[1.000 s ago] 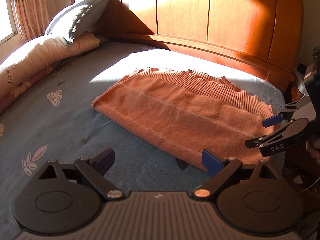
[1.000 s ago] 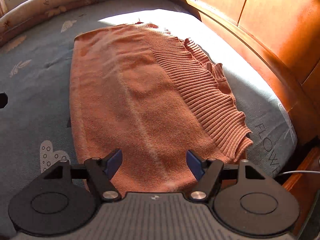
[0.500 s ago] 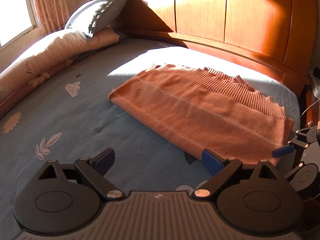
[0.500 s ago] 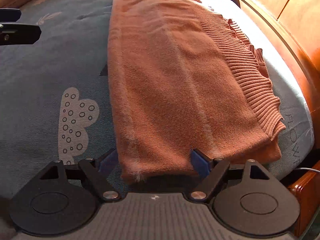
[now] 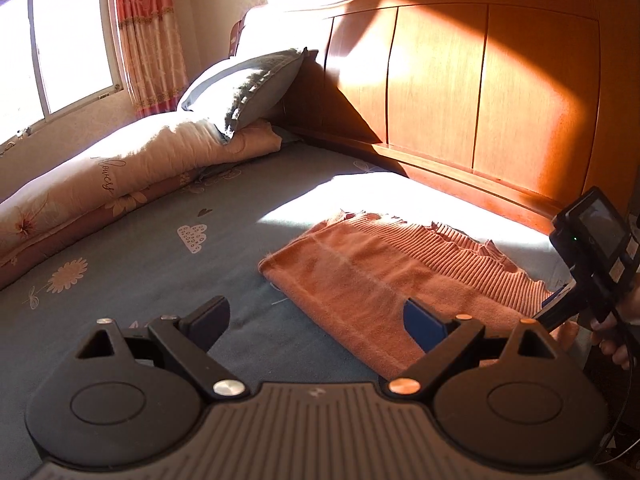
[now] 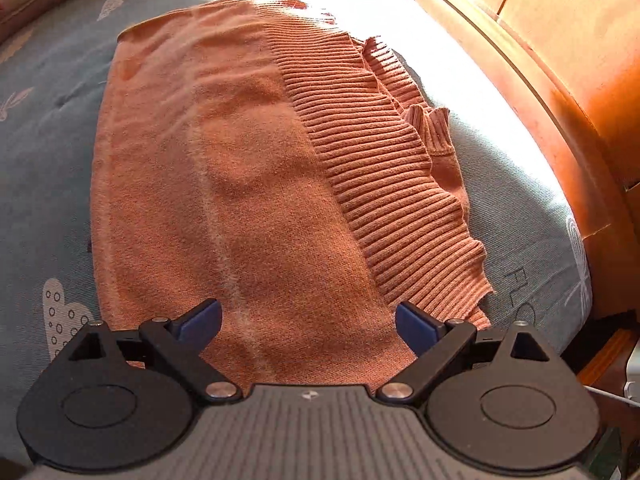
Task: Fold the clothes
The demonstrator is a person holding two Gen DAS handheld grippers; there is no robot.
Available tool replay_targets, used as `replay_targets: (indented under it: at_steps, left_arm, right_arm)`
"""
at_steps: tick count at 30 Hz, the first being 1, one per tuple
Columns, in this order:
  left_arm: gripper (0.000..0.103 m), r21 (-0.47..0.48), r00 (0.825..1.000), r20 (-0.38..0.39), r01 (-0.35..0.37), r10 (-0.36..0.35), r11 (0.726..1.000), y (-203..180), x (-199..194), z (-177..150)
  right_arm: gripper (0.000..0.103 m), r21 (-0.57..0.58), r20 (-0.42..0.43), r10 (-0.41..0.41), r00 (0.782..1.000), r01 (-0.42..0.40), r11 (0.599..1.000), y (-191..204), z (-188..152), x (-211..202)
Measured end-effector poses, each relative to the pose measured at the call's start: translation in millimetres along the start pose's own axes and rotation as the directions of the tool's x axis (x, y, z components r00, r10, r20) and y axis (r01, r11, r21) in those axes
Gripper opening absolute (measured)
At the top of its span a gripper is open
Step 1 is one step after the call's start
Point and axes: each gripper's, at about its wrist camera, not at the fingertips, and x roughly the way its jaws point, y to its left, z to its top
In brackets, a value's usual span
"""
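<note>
Since a moment ago I have been lifting my left gripper (image 5: 316, 318) back and up from the bed, so the window (image 5: 60, 44) and curtain (image 5: 148, 36) are now coming into its view at ten and eleven o'clock, while my right gripper (image 6: 308, 322) has been drawing back a little from the near edge of the sweater (image 6: 248, 184). Going from the left, the rolled quilt (image 5: 100, 184) is lying along the far side of the blue sheet (image 5: 132, 256) at nine o'clock, with the grey pillow (image 5: 248, 88) leaning on the wooden headboard (image 5: 460, 92) toward twelve. My left gripper is hanging above the sheet with its jaws spread wide and nothing between them; its right finger is overlapping the near edge of the orange sweater (image 5: 380, 276), which is lying folded flat on the bed close to the headboard, at about two o'clock. At three o'clock my right hand (image 5: 614, 332) is holding the other tool's handle beside the sweater's end. In the right wrist view those jaws are also standing wide apart and empty, hovering over the sweater's near end, its ribbed hem running toward one o'clock.
</note>
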Motion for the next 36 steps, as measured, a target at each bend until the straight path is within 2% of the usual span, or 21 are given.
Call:
replay_targets:
  at_steps: [3, 7, 10, 13, 16, 24, 28, 33, 36]
  left_arm:
    - [0.098, -0.034, 0.999, -0.035, -0.022, 0.021, 0.999, 15.8, -18.2, 27.1]
    - [0.101, -0.143, 0.993, -0.115, -0.044, 0.028, 0.989, 43.0, -41.3, 45.1]
    - [0.101, -0.239, 0.983, -0.182, -0.069, 0.025, 0.969, 64.7, -58.1, 53.3]
    - [0.101, -0.330, 0.969, -0.247, -0.099, 0.015, 0.939, 86.3, -74.9, 61.5]
    - [0.101, -0.381, 0.945, -0.327, -0.154, 0.023, 0.912, 101.0, -86.5, 52.4]
    - [0.101, -0.447, 0.880, -0.475, -0.252, 0.011, 0.858, 119.3, -108.8, 24.5]
    - [0.101, -0.472, 0.839, -0.544, -0.304, -0.001, 0.828, 128.4, -120.0, 10.6]
    - [0.101, -0.494, 0.781, -0.624, -0.371, -0.024, 0.786, 139.9, -133.9, -6.8]
    - [0.101, -0.502, 0.768, -0.640, -0.393, -0.025, 0.770, 145.6, -137.9, -8.4]
  right_arm:
    - [0.097, 0.029, -0.010, 0.085, 0.996, -0.085, 0.996, 25.4, 17.6, -53.6]
    - [0.099, -0.074, 0.021, 0.157, 0.987, -0.155, 0.985, 71.4, 32.5, -124.0]
    - [0.103, -0.146, 0.047, 0.205, 0.978, -0.197, 0.969, 103.3, 42.2, -175.3]
    - [0.103, -0.183, 0.081, 0.213, 0.974, -0.196, 0.963, 121.3, 45.3, -209.8]
    - [0.103, -0.206, 0.069, 0.213, 0.975, -0.195, 0.959, 135.0, 42.5, -225.5]
    - [0.103, -0.251, -0.003, 0.216, 0.976, -0.210, 0.945, 164.7, 19.2, -242.7]
    - [0.103, -0.268, -0.041, 0.217, 0.975, -0.220, 0.938, 178.2, 8.4, -250.3]
    - [0.103, -0.227, -0.063, 0.222, 0.973, -0.231, 0.946, 179.0, 5.9, -254.0]
    - [0.103, -0.208, -0.065, 0.216, 0.974, -0.225, 0.952, 178.6, 6.5, -256.9]
